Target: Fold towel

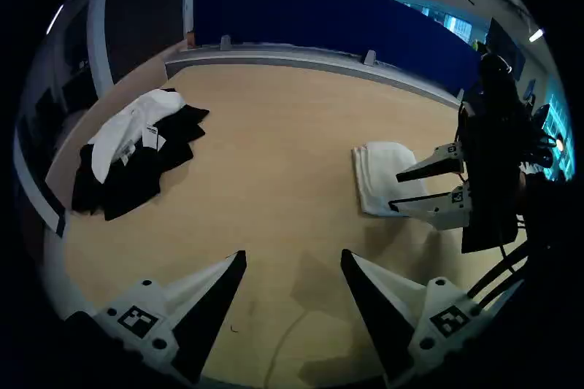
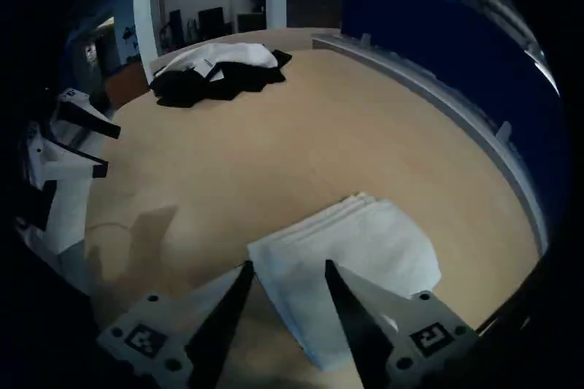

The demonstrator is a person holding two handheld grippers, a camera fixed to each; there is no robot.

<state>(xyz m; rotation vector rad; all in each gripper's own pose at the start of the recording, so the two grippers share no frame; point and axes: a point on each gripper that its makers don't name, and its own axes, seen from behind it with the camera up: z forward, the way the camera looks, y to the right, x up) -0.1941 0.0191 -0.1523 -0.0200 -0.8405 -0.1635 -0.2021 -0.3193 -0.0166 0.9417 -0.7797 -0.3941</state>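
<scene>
The white towel (image 2: pixel 350 257) lies on the worktop (image 2: pixel 292 133) as a compact layered rectangle, so folding looks essentially done, the right hand-held gripper (image 2: pixel 288 266) at its near edge, fingers apart and empty, the left hand-held gripper (image 1: pixel 292 254) well off from it, likewise apart.

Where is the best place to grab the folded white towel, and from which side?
Probably the near edge of the folded towel, all layers together, coming in low from the open right gripper: it lies flat, and its stacked layer edges show along the left side.
</scene>
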